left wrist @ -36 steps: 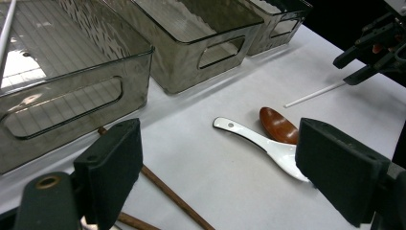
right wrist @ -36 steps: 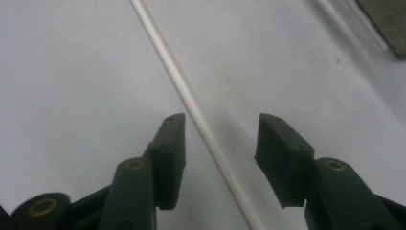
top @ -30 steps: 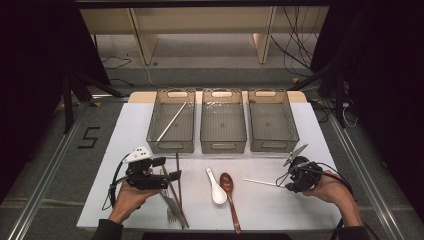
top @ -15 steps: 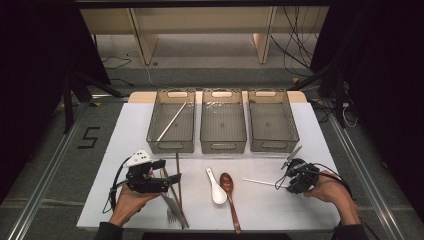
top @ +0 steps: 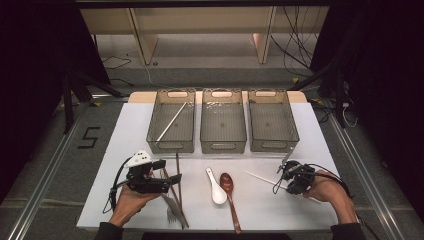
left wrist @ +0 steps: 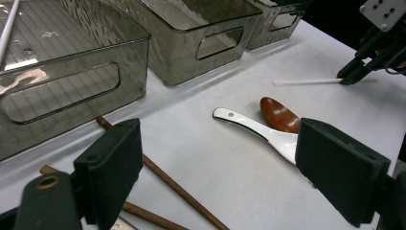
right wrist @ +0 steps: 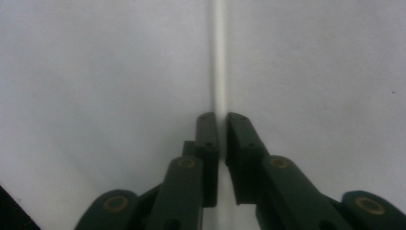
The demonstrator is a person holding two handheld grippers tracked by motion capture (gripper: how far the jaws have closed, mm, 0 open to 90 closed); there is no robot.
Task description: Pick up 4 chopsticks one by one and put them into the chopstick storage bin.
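Observation:
On the white mat at the right lies a white chopstick (top: 259,177) (left wrist: 306,82) (right wrist: 219,57). My right gripper (top: 286,183) (right wrist: 221,120) (left wrist: 354,74) points down on it; its jaws have just been closing and now pinch the stick between the pads. Low over the mat at the left, my left gripper (top: 168,171) (left wrist: 225,167) stands wide open, holding nothing. Beneath it lie two brown chopsticks (top: 178,167) (left wrist: 174,186) and a fork (top: 172,211). A white spoon (top: 216,188) (left wrist: 253,129) and a brown spoon (top: 229,186) (left wrist: 280,115) lie between the grippers.
Three smoky clear bins stand in a row at the back of the mat: the left bin (top: 172,146) holds another white chopstick (top: 172,121), while the middle bin (top: 223,147) and right bin (top: 274,147) look bare. The table's front edge runs close to both hands.
The right gripper's jaws have closed onto the white chopstick. That hand shifted slightly. The left gripper has stayed where it was.

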